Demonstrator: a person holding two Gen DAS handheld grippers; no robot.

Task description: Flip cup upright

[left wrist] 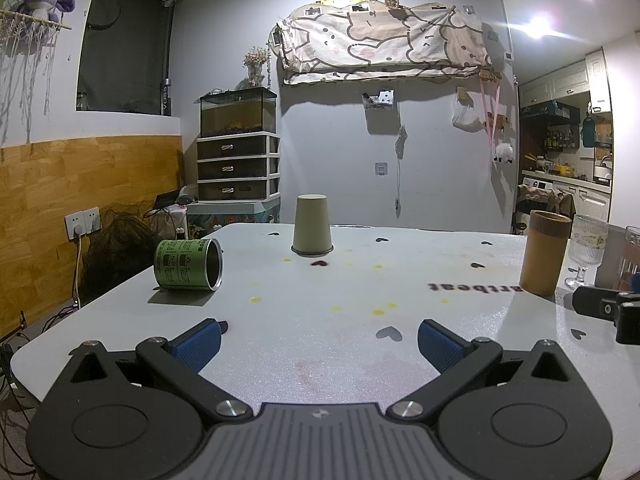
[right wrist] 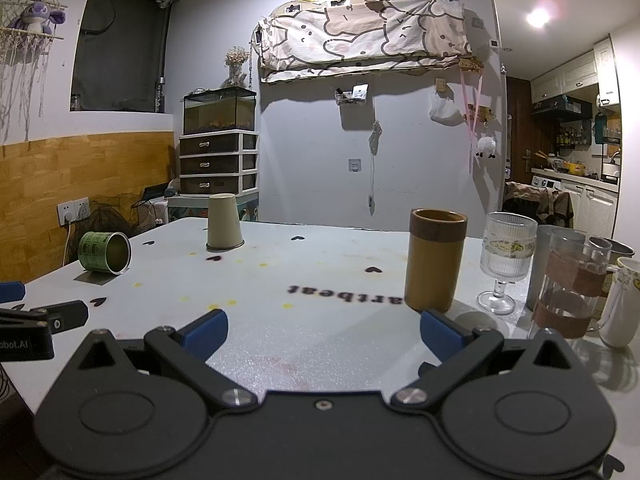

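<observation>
A beige paper cup (left wrist: 312,225) stands upside down, mouth on the white table (left wrist: 320,340), near the far edge; it also shows in the right wrist view (right wrist: 224,222). A green tin cup (left wrist: 188,265) lies on its side at the left, its open mouth facing right; the right wrist view (right wrist: 105,252) shows it too. My left gripper (left wrist: 319,338) is open and empty, low over the table's near edge, well short of both cups. My right gripper (right wrist: 323,330) is open and empty, just in front of a brown cylindrical cup (right wrist: 436,258).
The brown cup (left wrist: 545,252) stands upright at the right. Beside it stand a ribbed stemmed glass (right wrist: 505,256), a glass mug with brown bands (right wrist: 572,284), a grey tumbler (right wrist: 541,256) and a white mug (right wrist: 622,304). The table's left edge drops to cables and a wall socket (left wrist: 83,222).
</observation>
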